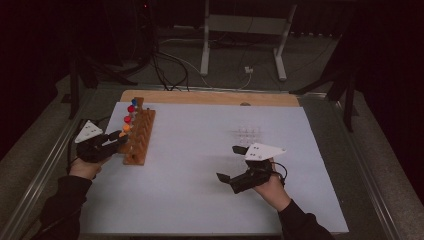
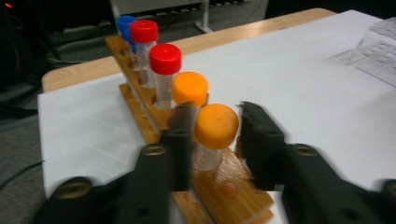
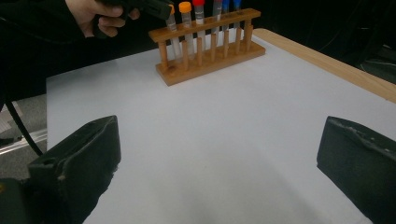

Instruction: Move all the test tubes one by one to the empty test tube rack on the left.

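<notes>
Where rack ends, orange-capped tube between left claw jaws.

Tubes in a rack at the table's left edge; clear tray right of centre.

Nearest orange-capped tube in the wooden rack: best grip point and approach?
Probably the nearest orange-capped tube at its cap or just under it, jaws either side across the wooden rack. It stands upright, with its lower body behind the rack's rails and the next orange-capped tube close behind, so come from the open near end, as the left gripper does.
</notes>
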